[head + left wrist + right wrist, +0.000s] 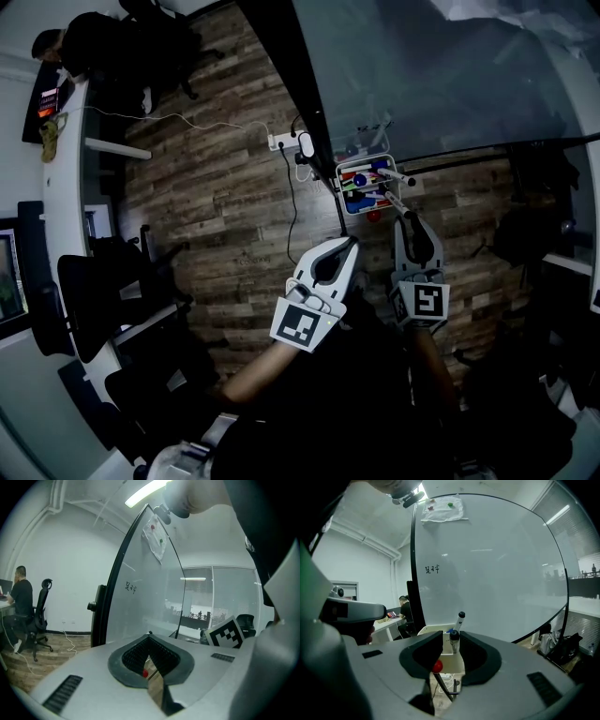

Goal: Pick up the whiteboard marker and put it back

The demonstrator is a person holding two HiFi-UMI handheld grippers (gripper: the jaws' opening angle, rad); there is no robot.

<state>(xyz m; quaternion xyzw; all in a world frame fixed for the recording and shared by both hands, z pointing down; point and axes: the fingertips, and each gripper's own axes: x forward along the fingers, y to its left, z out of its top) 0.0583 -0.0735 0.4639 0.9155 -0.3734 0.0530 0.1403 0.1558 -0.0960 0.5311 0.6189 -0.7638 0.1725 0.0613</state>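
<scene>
A white tray (345, 192) of coloured markers hangs under the whiteboard (441, 75). My right gripper (400, 208) is at the tray's right end. In the right gripper view a black-capped whiteboard marker (453, 641) stands upright between the tips of the right gripper (451, 638), close to the right-hand jaw, with a sliver of white tray (440, 657) showing beside it. The jaws stand a little apart. A second marker (461, 619) sticks up from the tray behind. My left gripper (351, 244) hangs below the tray, shut and empty, its tips meeting (149, 638).
A red ball (436, 666) sits low by the tray. A power strip (291, 142) and its cable lie on the wood floor. Office chairs (89, 291) and desks line the left. A person (21, 597) sits at a far desk.
</scene>
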